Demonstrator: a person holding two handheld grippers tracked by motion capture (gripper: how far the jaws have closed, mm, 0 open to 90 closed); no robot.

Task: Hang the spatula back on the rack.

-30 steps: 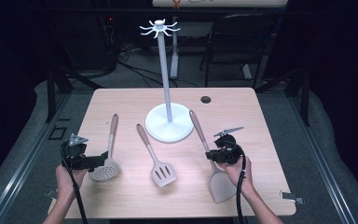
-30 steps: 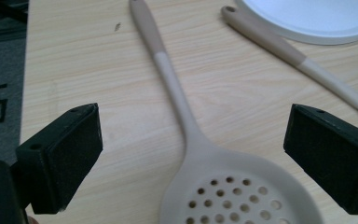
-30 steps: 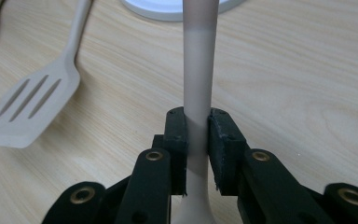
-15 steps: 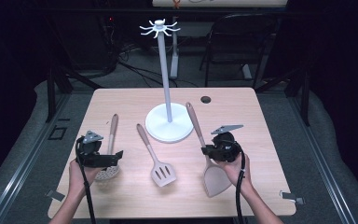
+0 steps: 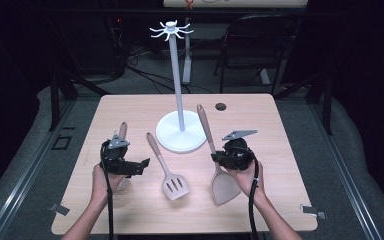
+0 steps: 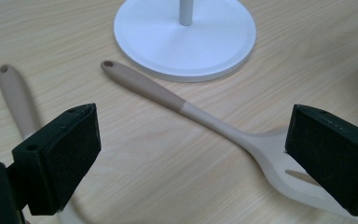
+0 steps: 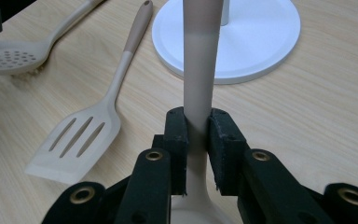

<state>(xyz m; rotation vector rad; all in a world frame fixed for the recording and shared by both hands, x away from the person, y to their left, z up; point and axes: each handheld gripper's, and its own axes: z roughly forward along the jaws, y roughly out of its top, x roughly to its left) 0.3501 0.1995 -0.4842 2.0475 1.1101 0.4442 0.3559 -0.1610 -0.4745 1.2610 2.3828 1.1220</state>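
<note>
My right gripper is shut on the handle of a beige solid turner. The handle points toward the white hook stand and the blade sits low by the person's hand. A slotted spatula lies in the middle of the table. My left gripper is open with wide jaws, pointing right at the slotted spatula's handle without touching it. A perforated skimmer lies beneath the left hand.
The stand's round base sits mid-table, its thin pole rising to a ring of hooks. A small dark hole marks the tabletop behind it. Chairs and cables stand beyond the far edge.
My left gripper has moved right, off the skimmer and toward the slotted spatula. My right gripper, still holding the turner, has risen a little and shifted slightly left.
</note>
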